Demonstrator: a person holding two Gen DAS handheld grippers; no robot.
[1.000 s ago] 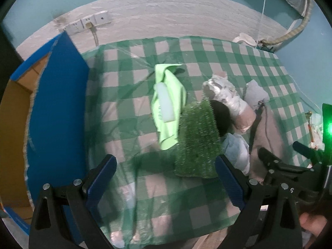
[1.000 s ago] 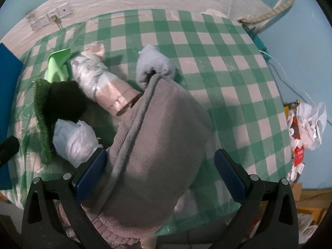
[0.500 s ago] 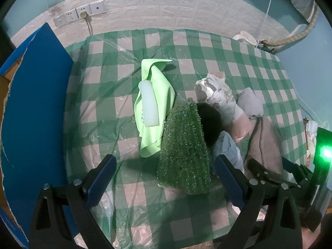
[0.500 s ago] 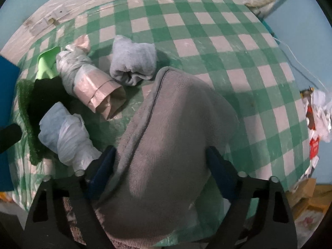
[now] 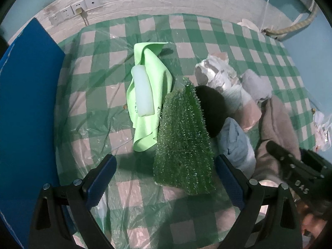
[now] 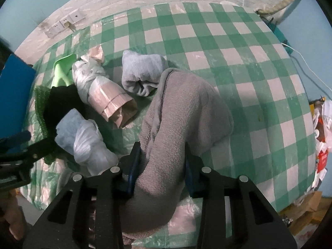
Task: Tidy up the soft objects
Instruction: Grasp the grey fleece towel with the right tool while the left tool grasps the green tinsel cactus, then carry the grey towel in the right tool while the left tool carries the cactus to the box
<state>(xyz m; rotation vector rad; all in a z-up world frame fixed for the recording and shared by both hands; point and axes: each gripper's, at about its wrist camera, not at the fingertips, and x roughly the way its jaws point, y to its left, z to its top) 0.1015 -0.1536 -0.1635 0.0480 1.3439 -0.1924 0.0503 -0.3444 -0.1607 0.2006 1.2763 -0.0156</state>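
Green-checked tablecloth point(image 6: 228, 47) fills both views; right gripper point(image 6: 160, 166) is clamped on the grey towel point(image 6: 186, 112) at lower centre, left gripper point(image 5: 166, 178) gapes empty, so lifting seems next.

reads "das" in pale letters on the black right tongs point(image 5: 302, 188) (faint print on green cloth point(image 5: 148, 95) illegible).

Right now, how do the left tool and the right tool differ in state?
The left tool is open and holds nothing; the right tool is shut on the grey towel. The left tool points at the green grass mat; the right tool is over the towel. Both have blue pads.
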